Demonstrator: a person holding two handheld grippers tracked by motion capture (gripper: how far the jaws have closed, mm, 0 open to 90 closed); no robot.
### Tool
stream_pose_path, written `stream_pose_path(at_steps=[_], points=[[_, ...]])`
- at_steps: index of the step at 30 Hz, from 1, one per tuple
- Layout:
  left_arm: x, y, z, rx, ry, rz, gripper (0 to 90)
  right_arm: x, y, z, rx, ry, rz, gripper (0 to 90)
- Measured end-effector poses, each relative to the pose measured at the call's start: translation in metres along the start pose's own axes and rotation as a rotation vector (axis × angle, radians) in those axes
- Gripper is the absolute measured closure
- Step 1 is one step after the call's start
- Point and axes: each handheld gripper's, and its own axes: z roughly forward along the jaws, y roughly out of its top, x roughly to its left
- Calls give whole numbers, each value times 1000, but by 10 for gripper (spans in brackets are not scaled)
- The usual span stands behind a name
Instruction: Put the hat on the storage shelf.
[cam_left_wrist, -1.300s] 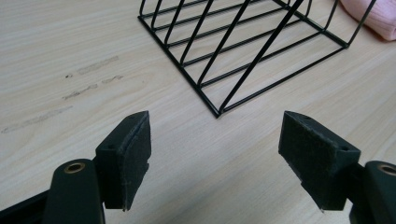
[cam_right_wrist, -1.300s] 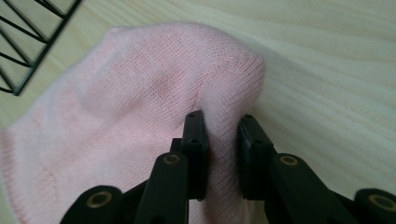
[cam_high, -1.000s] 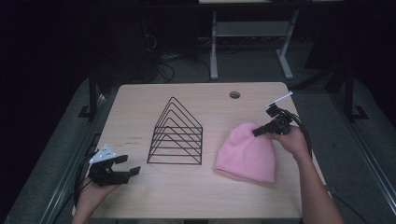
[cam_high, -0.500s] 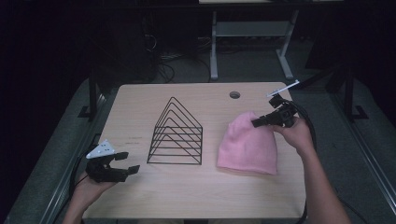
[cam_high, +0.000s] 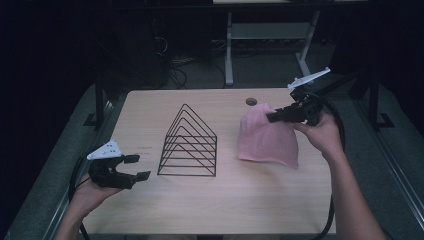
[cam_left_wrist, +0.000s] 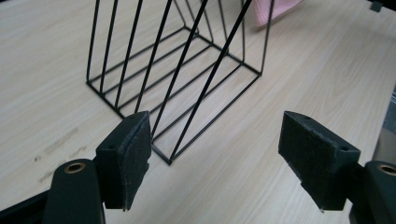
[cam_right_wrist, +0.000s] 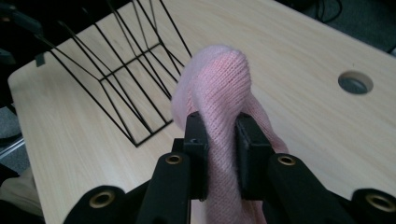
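Pinching the pink knit hat (cam_right_wrist: 219, 93), right tool (cam_right_wrist: 218, 140) lifts it.

Knit hat (cam_high: 267, 139) is plain pale pink, ribbed weave. Wire rack (cam_high: 189, 145) black; table (cam_high: 225, 200) light wood grain. Both tongs, left (cam_high: 134, 167) and right (cam_high: 272, 117), black, each topped by a grey plate.

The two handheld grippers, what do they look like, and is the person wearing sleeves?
Both the left gripper and the right gripper are black, each topped by a pale grey three-cornered plate and trailing a black cable. Their jaws carry dark, felt-like rectangular pads, with brass-coloured eyelets at the base. The forearms are bare, with no sleeves.
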Motion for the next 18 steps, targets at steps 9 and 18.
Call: stream_pose_path(at_steps=[9, 18], points=[[-4, 29, -10, -4, -49, 53, 257, 26, 26, -18, -46, 24, -90, 766], [-6, 55, -15, 4, -76, 98, 257, 48, 49, -31, -66, 34, -150, 766]])
